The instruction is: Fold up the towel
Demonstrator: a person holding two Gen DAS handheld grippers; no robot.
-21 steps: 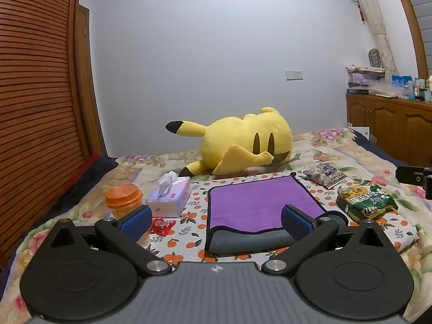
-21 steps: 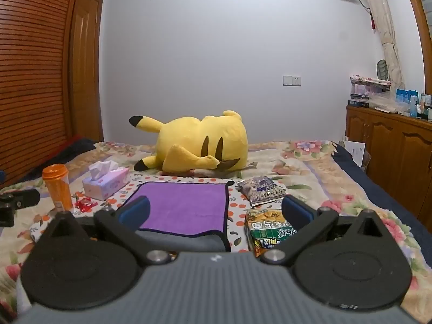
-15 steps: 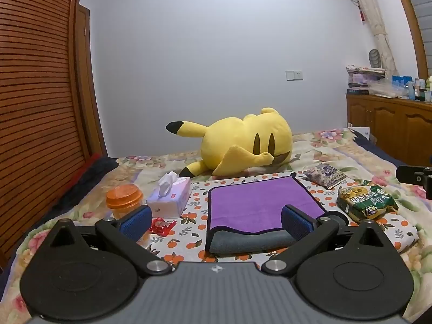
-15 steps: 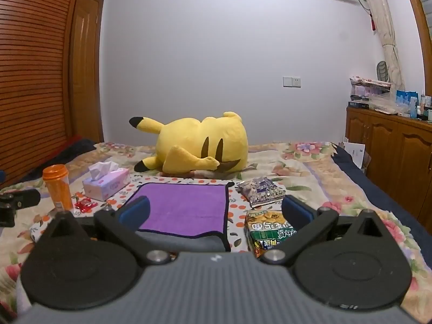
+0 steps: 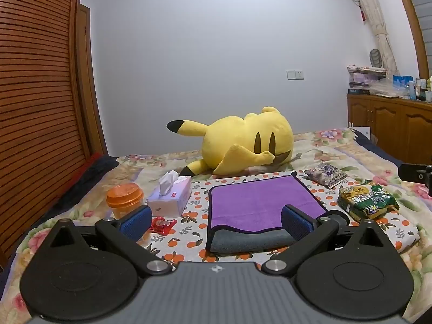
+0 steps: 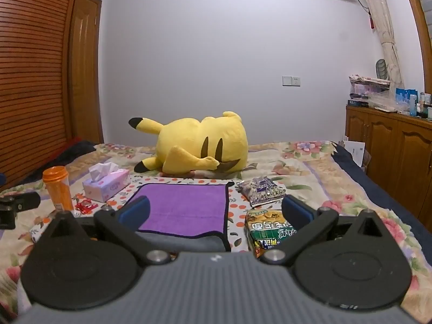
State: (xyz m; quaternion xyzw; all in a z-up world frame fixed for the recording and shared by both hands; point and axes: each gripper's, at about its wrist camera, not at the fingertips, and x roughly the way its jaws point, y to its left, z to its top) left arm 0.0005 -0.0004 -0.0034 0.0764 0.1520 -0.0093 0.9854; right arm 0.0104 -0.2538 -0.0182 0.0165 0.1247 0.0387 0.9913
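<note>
A purple towel (image 5: pixel 259 202) with a dark border lies folded over on the orange-print cloth, its grey underside showing along the near edge. It also shows in the right wrist view (image 6: pixel 186 208). My left gripper (image 5: pixel 216 218) is open and empty, held just short of the towel's near edge. My right gripper (image 6: pixel 216 213) is open and empty, near the towel's near right corner.
A yellow plush toy (image 5: pixel 243 145) lies behind the towel. A tissue box (image 5: pixel 170 197), an orange-lidded jar (image 5: pixel 124 198) and a red wrapper (image 5: pixel 162 224) sit left. A green snack bag (image 5: pixel 367 202) and a purple packet (image 5: pixel 325 174) sit right. A wooden cabinet (image 6: pixel 391 145) stands far right.
</note>
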